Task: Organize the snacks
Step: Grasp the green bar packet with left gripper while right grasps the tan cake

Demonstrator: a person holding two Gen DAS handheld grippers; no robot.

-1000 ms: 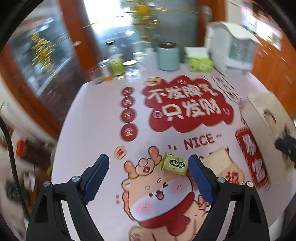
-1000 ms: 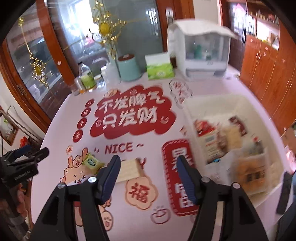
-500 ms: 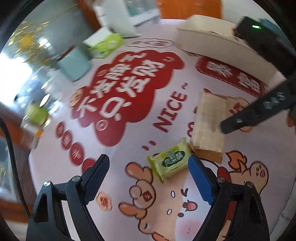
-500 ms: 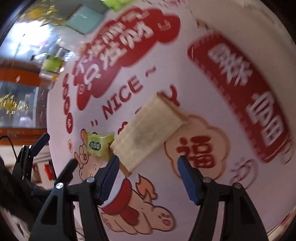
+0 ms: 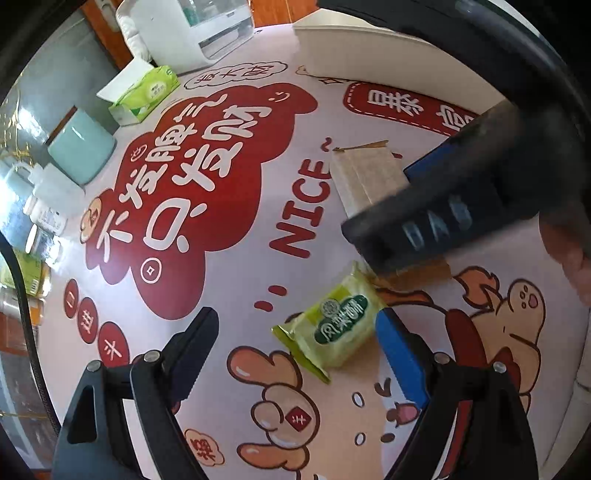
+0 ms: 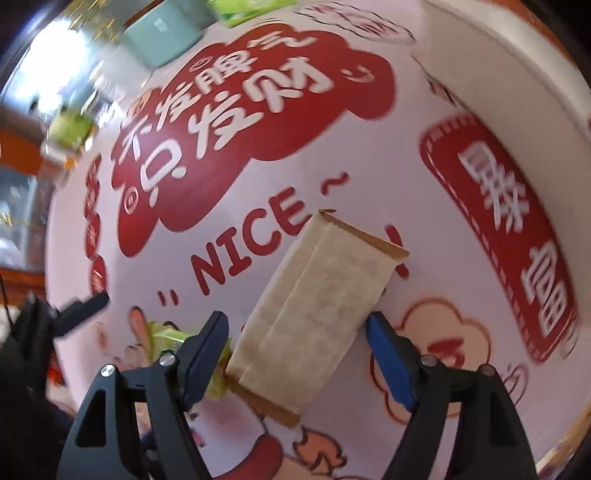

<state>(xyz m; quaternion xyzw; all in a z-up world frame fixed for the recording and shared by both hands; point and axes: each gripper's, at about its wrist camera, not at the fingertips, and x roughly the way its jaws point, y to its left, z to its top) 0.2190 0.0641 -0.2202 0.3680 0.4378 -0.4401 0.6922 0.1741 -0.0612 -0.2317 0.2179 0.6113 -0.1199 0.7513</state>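
A small green snack packet [image 5: 334, 323] lies on the printed tablecloth, just inside my left gripper's [image 5: 295, 343] right finger; the gripper is open and low over the cloth. A tan paper snack packet [image 6: 317, 310] lies diagonally between the open fingers of my right gripper [image 6: 297, 338], not clamped. In the left wrist view the tan packet [image 5: 365, 177] is partly hidden by the right gripper [image 5: 443, 206]. In the right wrist view the green packet [image 6: 166, 334] peeks out behind the left finger.
A white storage box [image 5: 388, 51] stands at the far right, also in the right wrist view [image 6: 517, 74]. At the table's back stand a green tissue pack [image 5: 146, 94], a teal canister [image 5: 81, 147] and a white appliance [image 5: 184, 29]. The left gripper [image 6: 66, 314] shows at left.
Both grippers have dropped closer to the table. The right gripper now straddles the tan packet; the left has come up to the green packet. Both stay open.
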